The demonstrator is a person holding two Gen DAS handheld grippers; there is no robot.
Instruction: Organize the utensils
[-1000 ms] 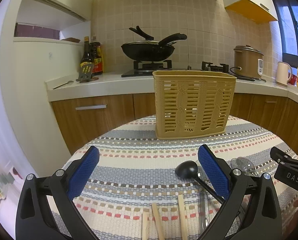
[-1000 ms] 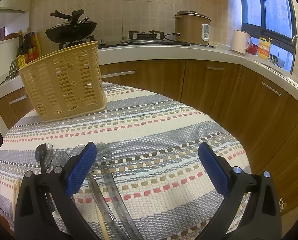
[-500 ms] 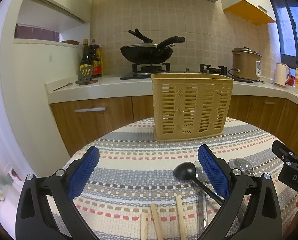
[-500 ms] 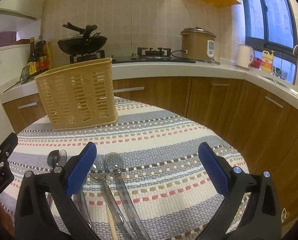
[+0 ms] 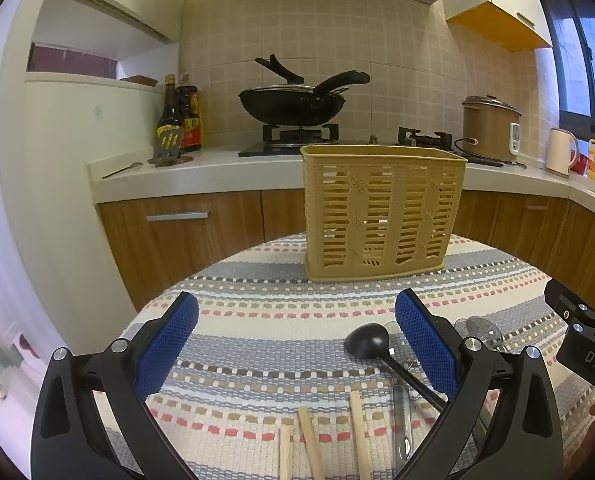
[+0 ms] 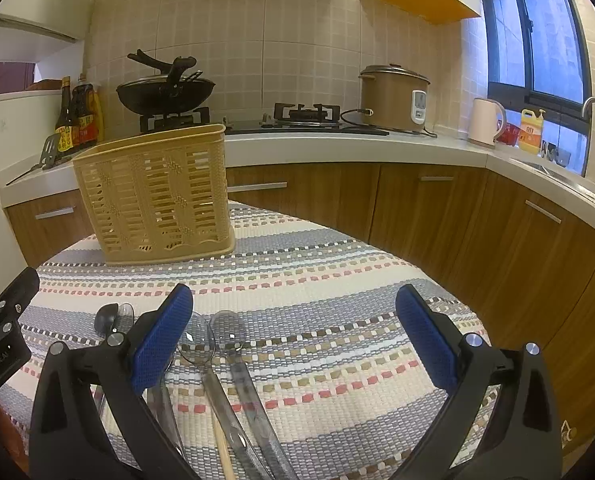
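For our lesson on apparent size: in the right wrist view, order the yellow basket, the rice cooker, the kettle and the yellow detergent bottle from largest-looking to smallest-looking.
1. yellow basket, though it stands nearest the camera
2. rice cooker
3. kettle
4. yellow detergent bottle, farthest away, so its true size is unsure

tiled wall | wooden cabinets | window | white counter
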